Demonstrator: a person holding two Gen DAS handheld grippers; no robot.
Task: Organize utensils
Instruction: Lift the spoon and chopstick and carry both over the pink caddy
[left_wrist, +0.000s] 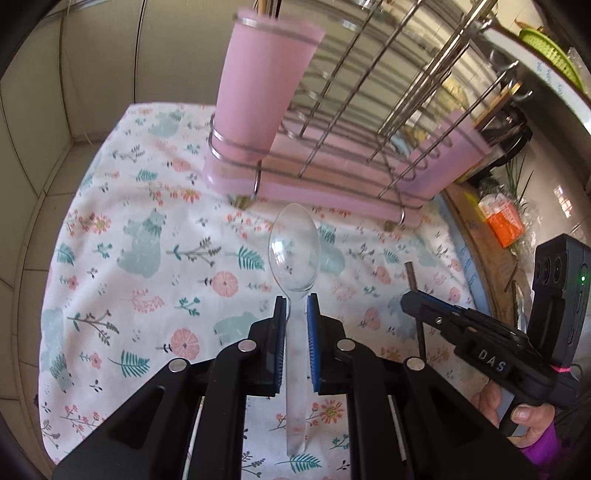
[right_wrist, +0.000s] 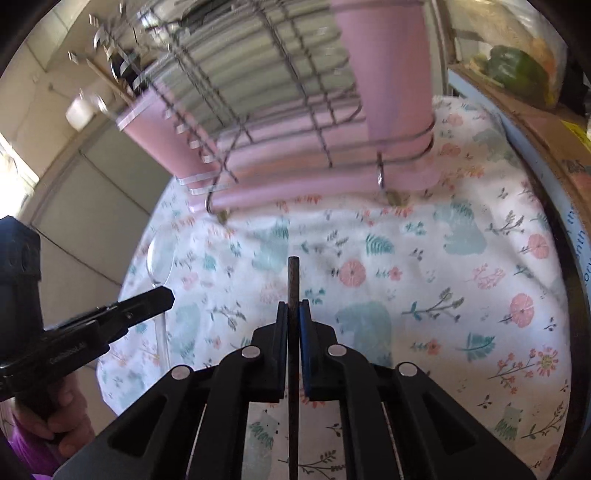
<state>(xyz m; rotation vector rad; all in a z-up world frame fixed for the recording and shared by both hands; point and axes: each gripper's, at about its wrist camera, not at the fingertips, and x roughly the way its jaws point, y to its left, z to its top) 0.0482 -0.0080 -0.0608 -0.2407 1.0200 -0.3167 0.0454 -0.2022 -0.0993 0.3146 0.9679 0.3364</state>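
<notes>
Left gripper (left_wrist: 296, 306) fingers clamped on the handle of a clear plastic spoon (left_wrist: 294, 251), bowl pointing out toward the pink holder cup (left_wrist: 266, 85) on the wire dish rack (left_wrist: 369, 122). Right gripper (right_wrist: 294, 310) fingers pinched on a thin dark chopstick (right_wrist: 293, 280). Both utensils held above the floral cloth (left_wrist: 147, 240) covering the surface, in front of the rack.

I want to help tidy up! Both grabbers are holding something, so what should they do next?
Probably carry the clear spoon in the left gripper up to the pink cup on the rack; the right gripper already pinches a dark stick.
</notes>
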